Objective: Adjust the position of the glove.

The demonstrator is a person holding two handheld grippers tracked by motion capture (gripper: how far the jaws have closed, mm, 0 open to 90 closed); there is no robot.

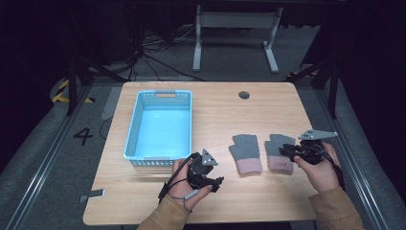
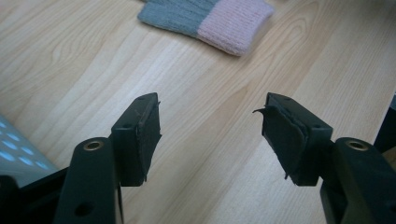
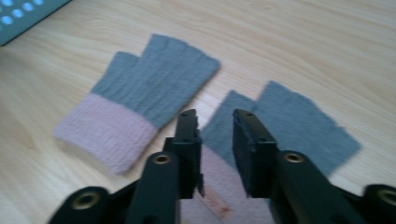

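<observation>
The right gripper (image 1: 287, 151) sits over the nearer fingerless glove (image 1: 280, 152), its fingers (image 3: 254, 149) parted by a narrow gap above the pink cuff and not yet pinching any fabric that can be seen. That glove lies flat on the worktop (image 1: 215, 115), just beside its twin (image 1: 246, 153), both well apart from the blue basket (image 1: 160, 125) at the left.

The step in hand looks like a pick at the cuff. To do it well, lower the fingers until one tip slides under the knit edge — the cuff is the thickest part and should give a firm pinch. Close fully before lifting, and rise straight up so the limp body does not drag across the second glove.

The left gripper (image 1: 216, 181) rests near the basket's front corner, fingers (image 2: 140, 140) spread wide and empty — it is free to take the second glove, whose cuff shows ahead of it in the left gripper view (image 2: 233, 25).
</observation>
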